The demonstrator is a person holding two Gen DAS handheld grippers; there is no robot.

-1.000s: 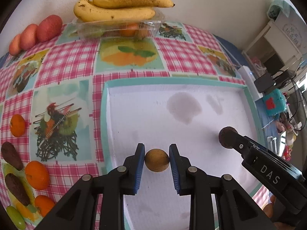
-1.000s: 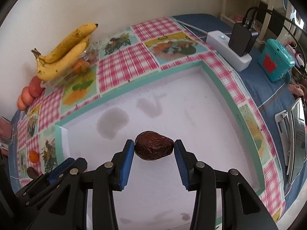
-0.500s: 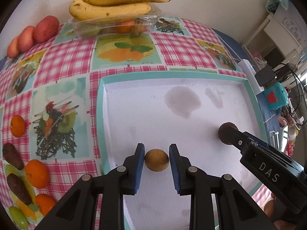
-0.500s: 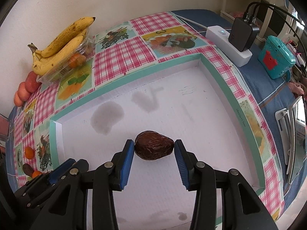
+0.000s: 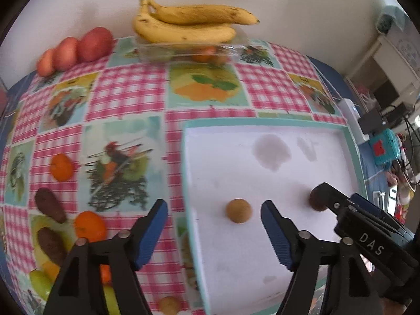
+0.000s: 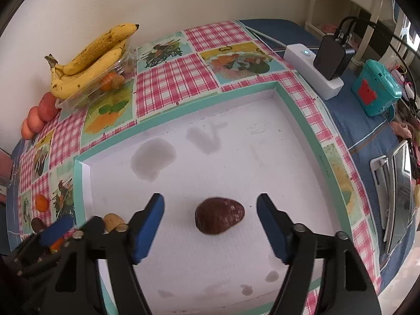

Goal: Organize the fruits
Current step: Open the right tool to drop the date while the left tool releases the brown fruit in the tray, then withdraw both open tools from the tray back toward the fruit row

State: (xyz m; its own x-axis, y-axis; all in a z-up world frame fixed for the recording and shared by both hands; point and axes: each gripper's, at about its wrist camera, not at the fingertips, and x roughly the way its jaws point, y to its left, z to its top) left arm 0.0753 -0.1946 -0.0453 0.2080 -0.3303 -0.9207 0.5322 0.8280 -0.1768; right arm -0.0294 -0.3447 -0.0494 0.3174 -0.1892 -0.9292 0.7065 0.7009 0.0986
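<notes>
Left wrist view first: my left gripper [image 5: 214, 216] is opening, jaws spread wide, and the little round tan fruit [image 5: 238, 210] sits loose on the white tray [image 5: 302, 173] between them, closer to the right pad, touching neither. My right gripper shows at the right edge, with the dark brown fruit [image 5: 316, 200] at its tip. Bananas [image 5: 189, 26] lie on a clear box [image 5: 189, 51] at the back of the checkered counter [image 5: 126, 92]; oranges [image 5: 62, 167] are off to the left.

Right wrist view: my right gripper [image 6: 210, 211] is opening too, and the dark brown fruit [image 6: 220, 218] rests on the tray [image 6: 262, 141] between the pads, clear of both.
</notes>
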